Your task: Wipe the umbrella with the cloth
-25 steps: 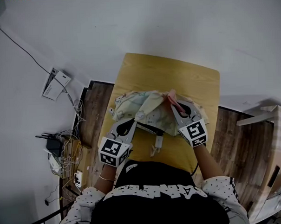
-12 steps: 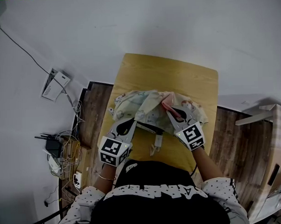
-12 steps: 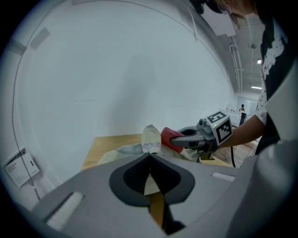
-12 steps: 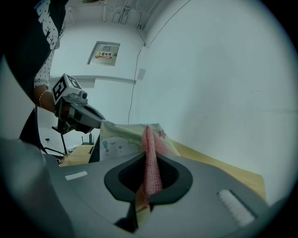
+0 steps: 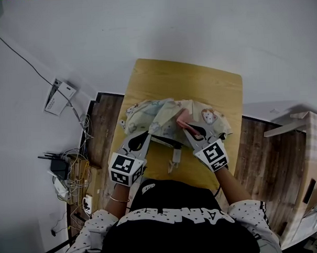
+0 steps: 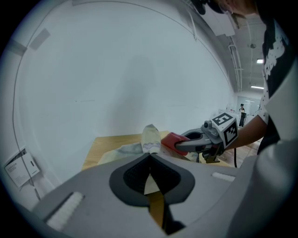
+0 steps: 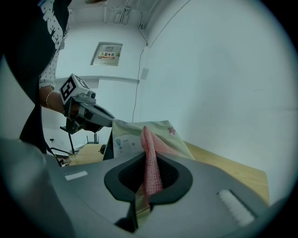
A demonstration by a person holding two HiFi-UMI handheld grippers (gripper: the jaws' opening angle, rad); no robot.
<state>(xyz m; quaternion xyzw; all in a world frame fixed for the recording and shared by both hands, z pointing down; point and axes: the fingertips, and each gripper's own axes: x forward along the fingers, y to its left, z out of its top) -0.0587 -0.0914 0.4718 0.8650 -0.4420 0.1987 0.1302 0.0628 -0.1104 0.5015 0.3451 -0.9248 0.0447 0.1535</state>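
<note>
Two grips are set at the near edge of the umbrella (image 5: 147, 112), which lies collapsed across the bench (image 5: 182, 77). The left hand-held gripper (image 5: 148, 135) has its jaws closed, pinching a fold of pale fabric at the umbrella's near left edge. The right hand-held gripper (image 5: 187, 125) is clamped on the pink cloth (image 5: 181, 117), which rests on the umbrella right of its centre. Recommended procedure: hold the left pinch firm to keep the fabric taut. Draw the cloth flat across the panel in overlapping strokes away from the pinch. Avoid bunching the fabric toward the umbrella's far side.
</note>
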